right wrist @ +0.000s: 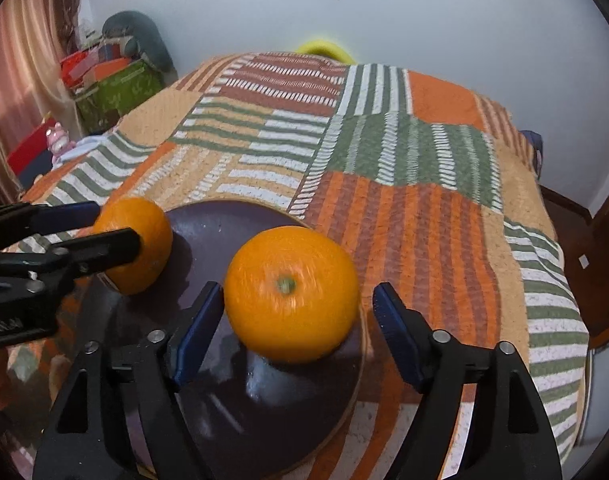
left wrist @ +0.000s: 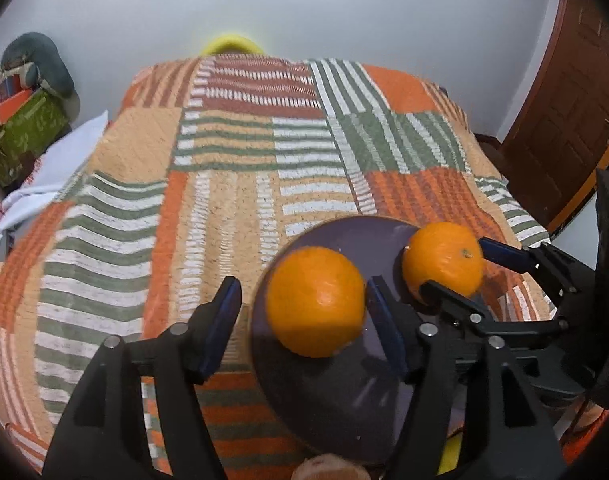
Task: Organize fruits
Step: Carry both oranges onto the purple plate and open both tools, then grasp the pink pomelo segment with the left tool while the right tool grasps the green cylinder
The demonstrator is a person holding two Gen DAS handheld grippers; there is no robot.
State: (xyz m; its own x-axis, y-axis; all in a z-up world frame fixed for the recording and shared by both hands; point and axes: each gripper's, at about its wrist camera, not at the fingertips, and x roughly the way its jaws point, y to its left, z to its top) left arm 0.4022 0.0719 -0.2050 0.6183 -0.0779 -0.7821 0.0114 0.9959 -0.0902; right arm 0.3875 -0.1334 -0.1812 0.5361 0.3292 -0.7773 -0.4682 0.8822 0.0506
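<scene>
A dark purple plate (left wrist: 336,396) lies on the patchwork cloth; it also shows in the right wrist view (right wrist: 240,412). Two oranges rest on it. My left gripper (left wrist: 304,320) is open, its blue-padded fingers on either side of the left orange (left wrist: 315,300) with gaps on both sides. My right gripper (right wrist: 298,332) is open around the right orange (right wrist: 291,294), with clear gaps. In the left wrist view the right gripper (left wrist: 460,270) straddles the right orange (left wrist: 444,258). In the right wrist view the left gripper (right wrist: 118,226) straddles the left orange (right wrist: 138,244).
The striped orange, green and white cloth (left wrist: 240,160) covers the whole table. A green box (right wrist: 120,88) with clutter stands beyond the far left edge. A yellow object (right wrist: 324,48) peeks over the far edge. A wooden door (left wrist: 564,120) is at the right.
</scene>
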